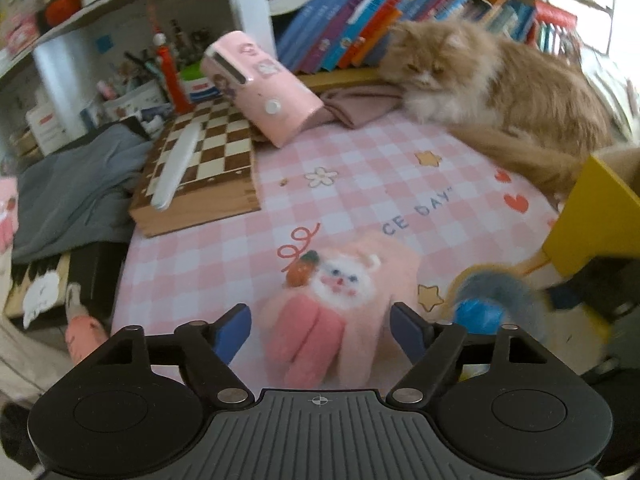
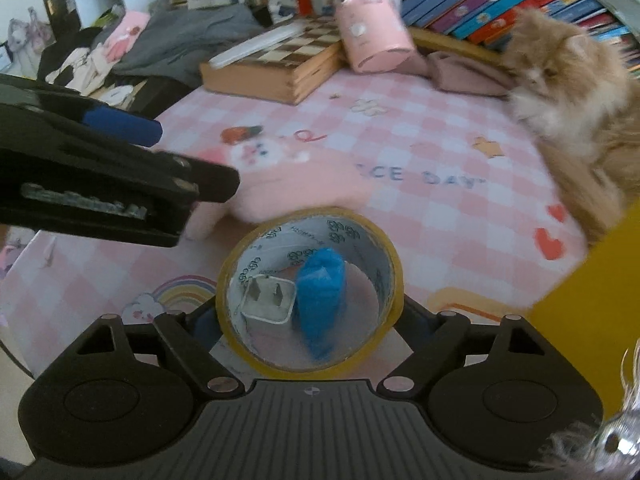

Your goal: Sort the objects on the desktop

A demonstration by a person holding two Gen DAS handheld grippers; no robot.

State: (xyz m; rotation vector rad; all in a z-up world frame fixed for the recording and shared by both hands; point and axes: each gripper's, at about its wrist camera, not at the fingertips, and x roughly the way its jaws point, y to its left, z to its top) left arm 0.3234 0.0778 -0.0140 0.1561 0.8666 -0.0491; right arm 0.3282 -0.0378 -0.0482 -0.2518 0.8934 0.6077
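Note:
A pink plush glove [image 1: 332, 308] with a bunny face lies on the pink checked mat [image 1: 360, 184]. My left gripper [image 1: 320, 330] is open, one blue pad on each side of the glove and neither pressing it. In the right wrist view the glove [image 2: 288, 184] lies beyond a roll of yellowish tape [image 2: 308, 292]. My right gripper [image 2: 310, 320] is shut on the roll, its fingers against both sides. Inside the roll I see a white charger plug [image 2: 268, 298] and a blue lump [image 2: 322, 296]. The left gripper [image 2: 192, 156] comes in from the left.
A ginger cat [image 1: 500, 76] lies at the mat's far right by a row of books [image 1: 360, 20]. A yellow box [image 1: 592, 220] stands at the right edge. A wooden chessboard box [image 1: 200, 168] and a pink case [image 1: 260, 84] sit at the back left, beside grey cloth [image 1: 72, 192].

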